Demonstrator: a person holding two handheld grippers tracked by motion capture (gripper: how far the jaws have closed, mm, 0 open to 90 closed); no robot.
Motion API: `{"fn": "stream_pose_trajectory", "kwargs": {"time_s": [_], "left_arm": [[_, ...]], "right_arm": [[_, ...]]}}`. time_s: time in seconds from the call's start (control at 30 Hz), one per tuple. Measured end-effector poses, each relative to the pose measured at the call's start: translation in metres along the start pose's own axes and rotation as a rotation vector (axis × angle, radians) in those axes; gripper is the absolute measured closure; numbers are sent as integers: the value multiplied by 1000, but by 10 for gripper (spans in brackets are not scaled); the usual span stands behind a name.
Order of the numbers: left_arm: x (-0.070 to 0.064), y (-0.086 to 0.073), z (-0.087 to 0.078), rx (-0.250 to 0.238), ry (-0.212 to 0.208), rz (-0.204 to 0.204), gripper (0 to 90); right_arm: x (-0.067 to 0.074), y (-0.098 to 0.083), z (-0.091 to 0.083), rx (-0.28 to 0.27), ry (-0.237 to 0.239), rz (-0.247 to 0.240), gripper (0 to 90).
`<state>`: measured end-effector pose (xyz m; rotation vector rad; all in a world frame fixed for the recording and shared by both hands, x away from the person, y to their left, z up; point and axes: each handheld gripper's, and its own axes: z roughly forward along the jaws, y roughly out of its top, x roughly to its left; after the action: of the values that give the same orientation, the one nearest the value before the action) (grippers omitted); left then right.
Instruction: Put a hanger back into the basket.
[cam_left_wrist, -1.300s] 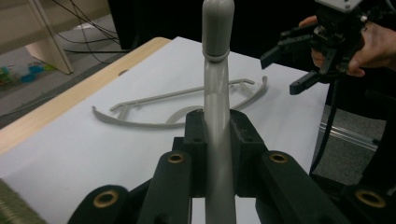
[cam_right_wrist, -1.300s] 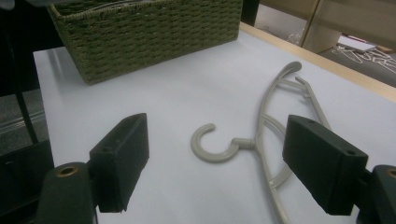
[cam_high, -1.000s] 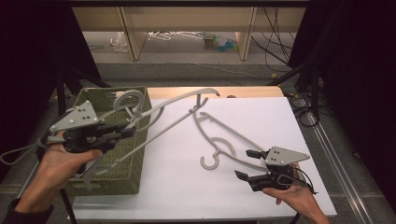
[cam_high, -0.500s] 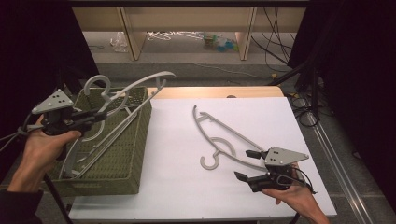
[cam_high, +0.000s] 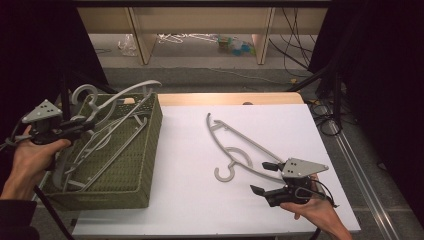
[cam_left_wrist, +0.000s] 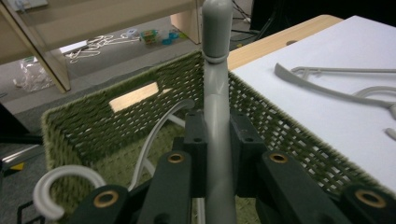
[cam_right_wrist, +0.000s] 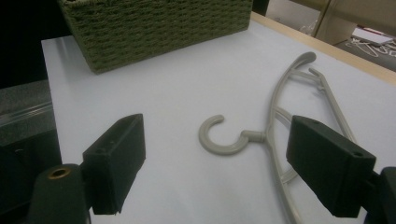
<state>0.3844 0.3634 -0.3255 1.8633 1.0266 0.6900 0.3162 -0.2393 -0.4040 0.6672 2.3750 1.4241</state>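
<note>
At the left of the high view, the left hand-held gripper (cam_high: 75, 131) is clenched on the arm of a grey hanger (cam_high: 131, 90), and holds it tilted over the green woven basket (cam_high: 135, 165), one end poking up past the basket's far rim toward the upper left of the frame. The left gripper view shows that same hanger running straight up between the black jaws, pinched tight, with the basket wall behind it. At least one more hanger already lies inside the basket, its white hook (cam_left_wrist: 60, 184) curling at the lower left of that view; how many lie there I cannot tell. Judging from this, the job looks like gathering hangers into the basket, and the held one is over it but not yet let go. Toward the middle of the white table (cam_high: 200, 200) a second hanger (cam_high: 235, 145) lies flat, untouched, its hook pointing to the lower left. At the lower right, the right hand-held gripper (cam_high: 265, 177) rests released, jaws wide apart, just beside that hanger, which seems to be what is left.
</note>
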Motion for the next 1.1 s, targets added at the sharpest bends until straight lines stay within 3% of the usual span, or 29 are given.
{"fn": "stream_pose_trajectory", "kwargs": {"time_s": [0.37, 0.53, 0.57, 0.67, 0.7, 0.77, 0.87, 0.93, 0.97, 1.07, 1.1], "left_arm": [[12, -19, 4, 69, 37, -45, 790], [15, -24, 10, 119, 43, -33, 790], [14, -25, 11, 116, 46, -52, 790], [15, -27, 15, 141, 34, -49, 789], [18, -27, 14, 181, 23, -2, 790], [17, -28, 20, 176, 18, -15, 789], [15, -32, 27, 161, 16, -79, 790], [21, -33, 29, 207, -1, -1, 789], [17, -36, 35, 182, 5, -58, 789], [22, -42, 42, 209, -2, -22, 789], [21, -44, 45, 210, 0, -50, 789]], "right_arm": [[-1, -1, 1, -3, -3, -4, 207], [-1, -1, 1, 7, 0, -1, 207], [-1, -1, 1, 7, 0, -1, 207], [-1, -1, 0, 9, -2, -4, 207], [-1, -1, 1, 9, -3, -3, 207], [-1, -1, 1, 9, -2, -1, 207], [-1, -1, 1, 11, 2, -5, 208], [-1, -1, 1, 8, 0, -2, 208], [-1, -1, 1, 9, 0, -2, 208], [-1, -1, 1, 9, -1, -2, 208], [-1, -1, 0, 9, -2, -3, 208]]}}
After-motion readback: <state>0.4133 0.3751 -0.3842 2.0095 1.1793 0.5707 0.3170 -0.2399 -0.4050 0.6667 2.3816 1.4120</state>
